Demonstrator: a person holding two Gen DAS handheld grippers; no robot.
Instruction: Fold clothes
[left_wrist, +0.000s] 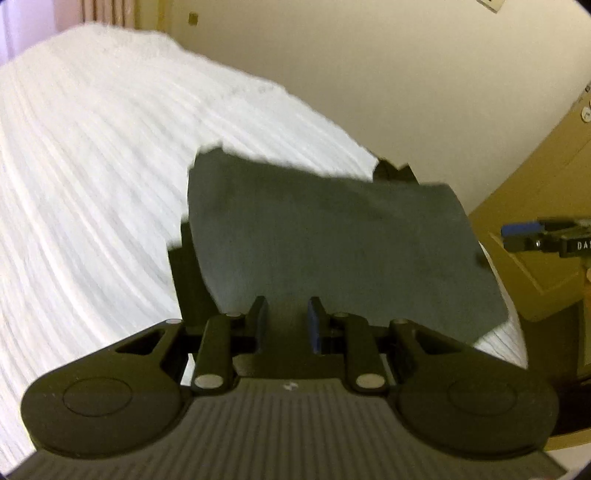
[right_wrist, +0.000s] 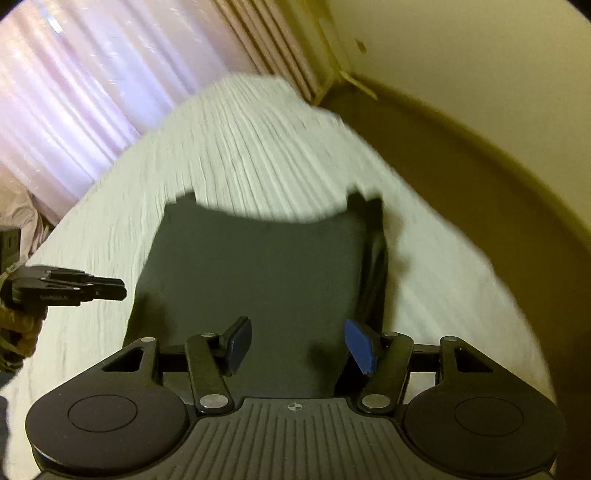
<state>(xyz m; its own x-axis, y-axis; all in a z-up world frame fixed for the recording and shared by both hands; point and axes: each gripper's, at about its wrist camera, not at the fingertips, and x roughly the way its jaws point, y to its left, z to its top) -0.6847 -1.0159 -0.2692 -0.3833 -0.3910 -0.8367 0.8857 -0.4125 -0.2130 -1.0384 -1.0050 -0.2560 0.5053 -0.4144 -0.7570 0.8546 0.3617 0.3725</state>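
A dark grey garment (left_wrist: 332, 251) lies folded into a rough rectangle on the white ribbed bedspread (left_wrist: 92, 184). My left gripper (left_wrist: 287, 317) hovers at its near edge, fingers a little apart with nothing between them. In the right wrist view the same garment (right_wrist: 266, 273) lies flat, a thicker folded edge along its right side. My right gripper (right_wrist: 299, 343) is wide open just above its near part, holding nothing. The left gripper (right_wrist: 120, 290) shows side-on off the garment's left edge. The right gripper (left_wrist: 511, 230) pokes in from the right, beyond the bed's edge.
The bedspread (right_wrist: 240, 147) spreads far beyond the garment. Pink curtains (right_wrist: 74, 81) hang behind the bed. A cream wall (left_wrist: 369, 74) and brown floor (right_wrist: 480, 177) run along the right side. Brown furniture (left_wrist: 546, 177) stands at the right. A hand (right_wrist: 20, 326) holds the left gripper.
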